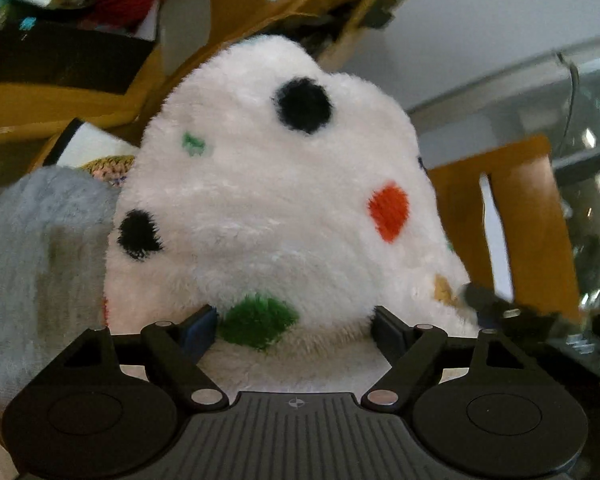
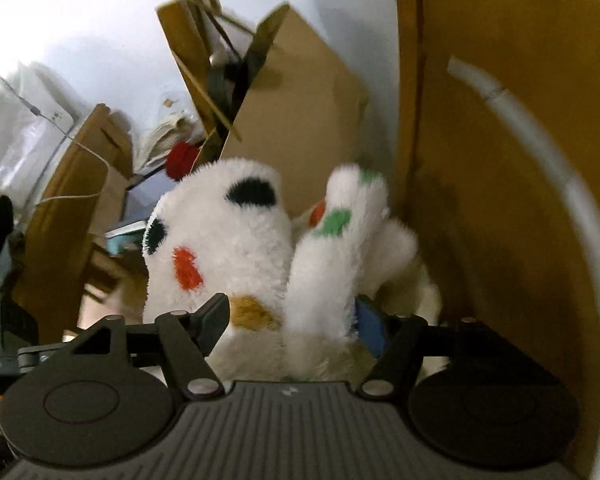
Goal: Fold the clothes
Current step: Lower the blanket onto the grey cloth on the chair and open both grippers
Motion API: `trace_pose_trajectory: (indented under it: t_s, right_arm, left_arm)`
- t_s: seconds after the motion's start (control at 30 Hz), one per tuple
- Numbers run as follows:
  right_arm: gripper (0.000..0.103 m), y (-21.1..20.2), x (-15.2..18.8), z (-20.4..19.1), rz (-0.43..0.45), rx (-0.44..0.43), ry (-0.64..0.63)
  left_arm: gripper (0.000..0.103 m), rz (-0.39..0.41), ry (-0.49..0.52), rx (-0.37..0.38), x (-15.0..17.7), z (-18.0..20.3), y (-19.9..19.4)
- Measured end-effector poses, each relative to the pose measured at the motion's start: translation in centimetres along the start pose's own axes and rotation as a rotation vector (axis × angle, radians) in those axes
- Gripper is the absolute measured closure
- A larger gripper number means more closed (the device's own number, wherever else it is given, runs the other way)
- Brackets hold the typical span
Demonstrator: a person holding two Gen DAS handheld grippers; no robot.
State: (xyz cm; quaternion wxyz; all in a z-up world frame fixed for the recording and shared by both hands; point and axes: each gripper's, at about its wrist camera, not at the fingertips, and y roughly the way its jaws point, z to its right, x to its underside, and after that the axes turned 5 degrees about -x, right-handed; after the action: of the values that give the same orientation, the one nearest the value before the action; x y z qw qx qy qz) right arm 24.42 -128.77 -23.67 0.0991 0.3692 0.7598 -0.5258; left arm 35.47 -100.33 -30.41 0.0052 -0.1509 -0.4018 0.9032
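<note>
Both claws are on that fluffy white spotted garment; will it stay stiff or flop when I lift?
The fluffy white garment with coloured spots probably flops: in the right view it bunches in soft lobes. Its thick pile looks light and compressible, so the left claw and right claw may slip.

Fleece (image 1: 268, 208) hides both grippers' fingers (image 2: 370, 326) at their tips.

A pale white wall (image 2: 80, 12) fills the upper left, from nine to twelve o'clock, evenly lit. Brown cardboard boxes (image 2: 300, 92) lean against it at twelve o'clock. A tall yellowish wooden panel (image 2: 500, 160) covers the right side, from one to four o'clock. A white cable (image 2: 76, 148) hangs at nine o'clock.
</note>
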Motion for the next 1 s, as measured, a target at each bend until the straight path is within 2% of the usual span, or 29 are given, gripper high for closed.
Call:
trace_pose_trajectory:
  t_s: [0.1,0.27,0.37,0.47,0.53,0.67,0.8,1.0]
  right_arm:
    - [0.029,-3.3,0.0,-1.7,0.029,0.040,-0.046]
    - [0.028,-8.7,0.4,-3.0,0.067,0.016,0.008]
    - [0.028,-11.5,0.8,-3.1,0.082,0.032,0.031]
    - [0.028,-13.7,1.3,-3.2,0.100,0.056,0.040]
    - [0.028,-15.0,1.6,-3.2,0.110,0.071,0.041]
    - [0.027,-17.6,2.2,-3.5,0.136,0.086,0.042]
    - [0.025,-20.1,2.7,-4.2,0.166,0.072,0.018]
    - [0.020,-23.6,3.7,-5.8,0.177,0.033,-0.067]
  left_arm:
    - [0.020,-0.024,0.070,-0.019,0.2,1.7,1.3]
    - [0.020,-0.080,0.249,-0.049,1.4,6.0,4.9]
    - [0.020,-0.108,0.350,-0.060,2.3,8.8,7.5]
    - [0.020,-0.112,0.383,-0.086,2.5,10.3,9.3]
    - [0.020,-0.110,0.366,-0.086,2.1,10.5,9.4]
    - [0.020,-0.081,0.339,-0.058,1.7,10.3,7.1]
    - [0.018,-0.037,0.330,-0.065,2.3,10.6,3.2]
    - [0.013,0.096,0.345,-0.118,5.0,12.8,-4.5]
